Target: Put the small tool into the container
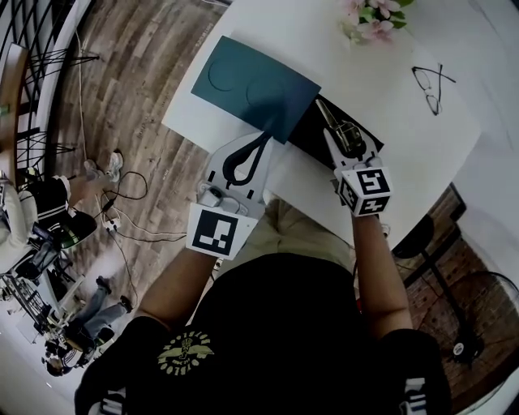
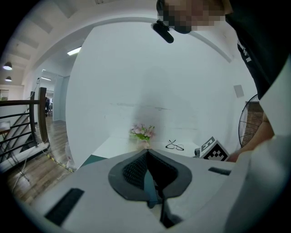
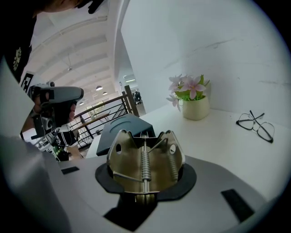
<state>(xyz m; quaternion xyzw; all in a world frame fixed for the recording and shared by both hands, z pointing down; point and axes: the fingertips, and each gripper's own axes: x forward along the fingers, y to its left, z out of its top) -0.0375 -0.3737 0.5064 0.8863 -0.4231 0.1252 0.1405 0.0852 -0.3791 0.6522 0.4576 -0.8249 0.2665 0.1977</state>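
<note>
My right gripper (image 1: 350,150) is shut on the small tool (image 1: 340,130), a brass-coloured metal piece with springs (image 3: 145,157) that fills the space between its jaws. It hangs over the near edge of the black container (image 1: 312,128). A flat teal lid (image 1: 255,85) covers most of that container and also shows in the right gripper view (image 3: 122,129). My left gripper (image 1: 261,139) is shut on the lid's near edge; a teal strip (image 2: 150,182) sits pinched between its dark pads.
The white table (image 1: 405,138) carries a pot of pink flowers (image 1: 373,20) and a pair of glasses (image 1: 432,85) at the far right. Its left edge drops to a wooden floor with cables (image 1: 122,219). A fan (image 1: 474,320) stands at lower right.
</note>
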